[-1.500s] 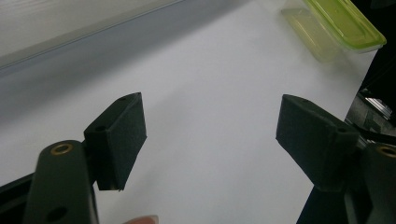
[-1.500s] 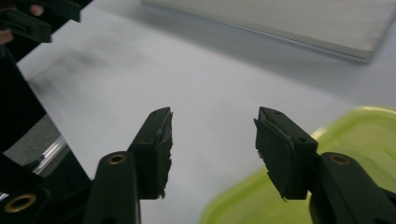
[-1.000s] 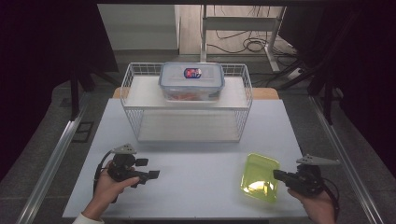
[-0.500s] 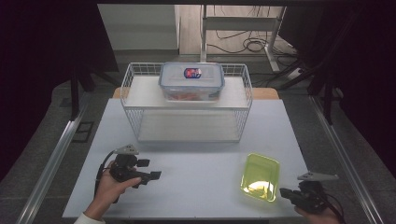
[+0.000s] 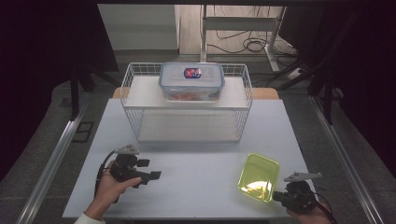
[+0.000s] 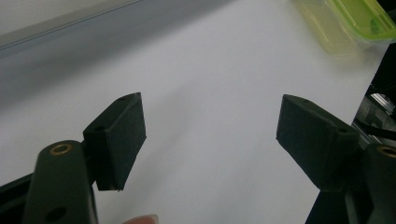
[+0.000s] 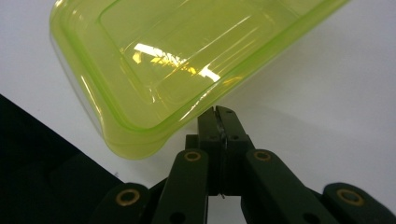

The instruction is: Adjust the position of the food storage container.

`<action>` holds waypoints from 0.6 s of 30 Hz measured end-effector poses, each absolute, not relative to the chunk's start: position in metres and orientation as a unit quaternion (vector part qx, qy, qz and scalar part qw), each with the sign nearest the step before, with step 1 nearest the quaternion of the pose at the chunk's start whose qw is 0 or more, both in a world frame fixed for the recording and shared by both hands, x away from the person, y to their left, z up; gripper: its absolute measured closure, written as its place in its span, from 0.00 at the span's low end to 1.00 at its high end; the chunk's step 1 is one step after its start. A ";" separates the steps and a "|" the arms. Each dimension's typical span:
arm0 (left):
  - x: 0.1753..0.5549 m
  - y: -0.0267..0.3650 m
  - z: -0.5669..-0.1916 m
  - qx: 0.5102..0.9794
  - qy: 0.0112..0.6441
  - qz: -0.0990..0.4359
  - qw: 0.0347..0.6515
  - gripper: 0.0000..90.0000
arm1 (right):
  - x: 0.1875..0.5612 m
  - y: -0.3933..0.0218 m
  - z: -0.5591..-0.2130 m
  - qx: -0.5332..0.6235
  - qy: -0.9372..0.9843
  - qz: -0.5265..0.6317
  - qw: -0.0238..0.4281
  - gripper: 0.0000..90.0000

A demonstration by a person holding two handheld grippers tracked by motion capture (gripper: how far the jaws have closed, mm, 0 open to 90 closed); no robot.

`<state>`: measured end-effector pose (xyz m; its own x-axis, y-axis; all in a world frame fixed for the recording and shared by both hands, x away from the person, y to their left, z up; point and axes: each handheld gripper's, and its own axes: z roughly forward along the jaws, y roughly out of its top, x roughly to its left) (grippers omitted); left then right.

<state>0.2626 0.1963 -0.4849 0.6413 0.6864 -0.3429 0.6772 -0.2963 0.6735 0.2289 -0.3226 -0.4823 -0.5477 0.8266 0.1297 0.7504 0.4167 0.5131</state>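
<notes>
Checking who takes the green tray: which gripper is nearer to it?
Right. The right gripper sits shut at the green tray's near edge; the left gripper is open, well off to its left.

Wire basket holds lidded container; white table.

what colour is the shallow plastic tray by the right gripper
Translucent yellow-green tray, clearest in the right gripper view.

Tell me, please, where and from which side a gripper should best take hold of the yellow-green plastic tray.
Probably the raised rim of the yellow-green plastic tray at its near right edge, approached low from the right gripper. The tray lies flat and open side up on the white table, so the thin rim offers one jaw inside, one outside. The body seems too wide.
</notes>
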 end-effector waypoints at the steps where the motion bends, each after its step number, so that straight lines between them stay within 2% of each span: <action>1: 0.263 0.196 -0.485 0.806 0.423 0.005 0.414 0.26 | 0.229 -0.323 -0.482 0.470 0.839 0.266 0.072 0.99; 18: 0.264 0.196 -0.487 0.806 0.429 0.006 0.408 0.25 | 0.228 -0.275 -0.487 0.426 0.860 0.276 0.053 0.99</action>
<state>0.2637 0.1961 -0.4869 0.6313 0.6968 -0.3404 0.6865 -0.2978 0.6634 0.2275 -0.2751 -0.4868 -0.6317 0.7615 0.1451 0.7034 0.4845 0.5200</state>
